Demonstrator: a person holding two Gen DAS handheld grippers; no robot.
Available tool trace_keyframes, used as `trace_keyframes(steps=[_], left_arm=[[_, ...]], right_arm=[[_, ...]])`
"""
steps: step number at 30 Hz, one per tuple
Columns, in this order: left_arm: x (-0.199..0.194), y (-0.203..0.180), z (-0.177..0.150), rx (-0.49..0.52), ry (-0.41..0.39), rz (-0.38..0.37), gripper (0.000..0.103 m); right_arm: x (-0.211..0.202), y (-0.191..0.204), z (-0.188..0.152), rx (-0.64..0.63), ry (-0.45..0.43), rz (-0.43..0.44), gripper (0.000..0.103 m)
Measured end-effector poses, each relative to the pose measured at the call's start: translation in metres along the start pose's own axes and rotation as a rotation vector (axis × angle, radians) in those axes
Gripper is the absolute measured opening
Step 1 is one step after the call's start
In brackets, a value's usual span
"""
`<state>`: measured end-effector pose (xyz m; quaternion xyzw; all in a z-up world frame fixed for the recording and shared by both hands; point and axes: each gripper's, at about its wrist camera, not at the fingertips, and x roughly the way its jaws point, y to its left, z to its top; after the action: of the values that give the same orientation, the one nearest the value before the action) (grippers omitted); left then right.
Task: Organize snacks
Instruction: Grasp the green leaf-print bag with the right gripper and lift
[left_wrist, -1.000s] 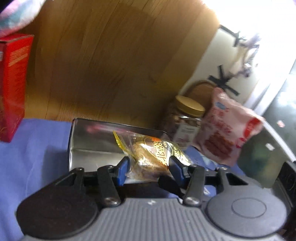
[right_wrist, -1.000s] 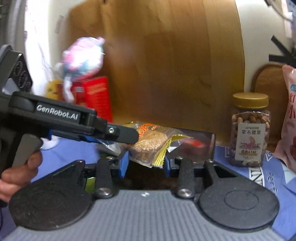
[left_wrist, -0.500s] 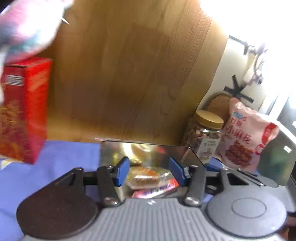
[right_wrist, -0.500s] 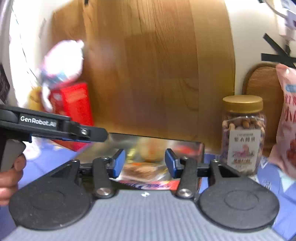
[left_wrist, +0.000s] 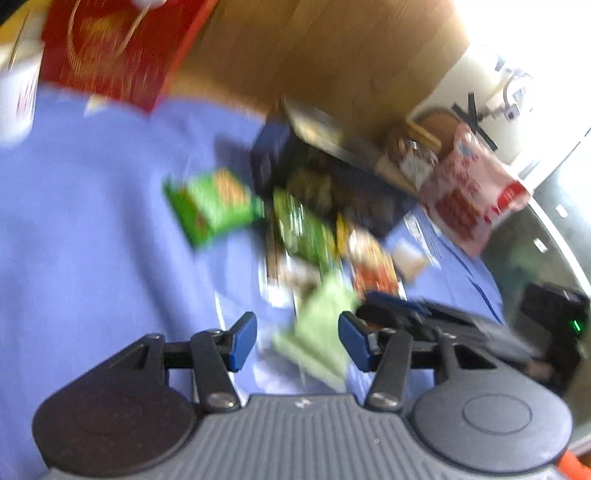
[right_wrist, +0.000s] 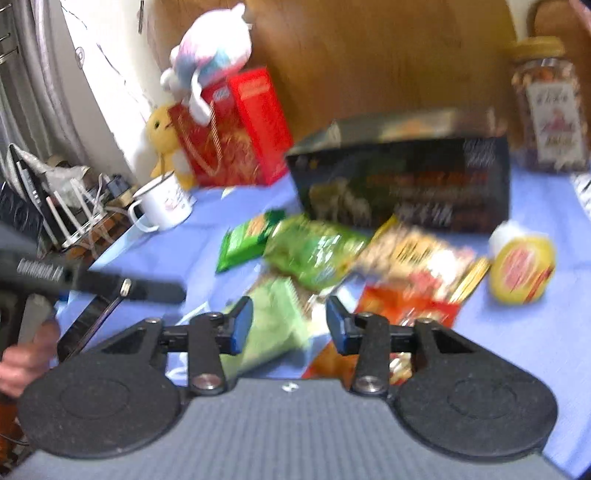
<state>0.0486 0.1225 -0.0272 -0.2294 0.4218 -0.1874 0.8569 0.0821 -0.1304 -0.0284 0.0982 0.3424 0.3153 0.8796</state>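
Both views are blurred by motion. A pile of snack packets lies on the blue cloth in front of a dark open box. A pale green packet sits on the cloth between the fingers of my right gripper. Its jaws are closing, and the right pad still stands off the packet. My left gripper hangs open over the same pale green packet. Around it lie green packets, a gold one, an orange-red one and a round yellow snack.
A nut jar stands right of the box, a pink bag beyond it. A red carton with a plush toy and a white mug stand at the left. A wooden panel backs the table.
The wrapped pastry held over the box a second ago now lies inside it. Both grippers have pulled back and dipped down to the pile of packets in front of the box.
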Motion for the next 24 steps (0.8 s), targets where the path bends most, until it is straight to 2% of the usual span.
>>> trace_keyframes(steps=[3,8,14,18,19,20,22,24], left_arm=[[0.002,0.004,-0.019,-0.042,0.036,-0.052,0.047],[0.002,0.008,-0.021,-0.057,0.018,-0.044,0.047],[-0.012,0.004,-0.011,0.026,-0.041,0.007,0.048],[0.002,0.006,-0.01,0.038,0.003,0.03,0.048],[0.007,0.006,-0.012,0.037,0.021,0.02,0.044],[0.01,0.007,-0.015,0.042,0.025,0.005,0.037],[0.015,0.003,-0.019,0.067,0.049,-0.025,0.025],[0.014,-0.005,-0.02,0.102,0.04,0.0,0.025]], right_arm=[[0.0,0.007,-0.007,0.004,0.028,0.021,0.034],[-0.012,0.035,-0.025,-0.059,0.065,0.072,0.035],[-0.025,0.051,-0.039,-0.167,0.05,-0.017,0.036],[-0.014,0.053,-0.04,-0.184,0.058,-0.042,0.036],[-0.009,0.054,-0.039,-0.196,0.058,-0.046,0.036],[-0.007,0.056,-0.039,-0.202,0.06,-0.048,0.035],[0.0,0.058,-0.038,-0.204,0.066,-0.039,0.026],[0.003,0.061,-0.037,-0.212,0.06,-0.058,0.025]])
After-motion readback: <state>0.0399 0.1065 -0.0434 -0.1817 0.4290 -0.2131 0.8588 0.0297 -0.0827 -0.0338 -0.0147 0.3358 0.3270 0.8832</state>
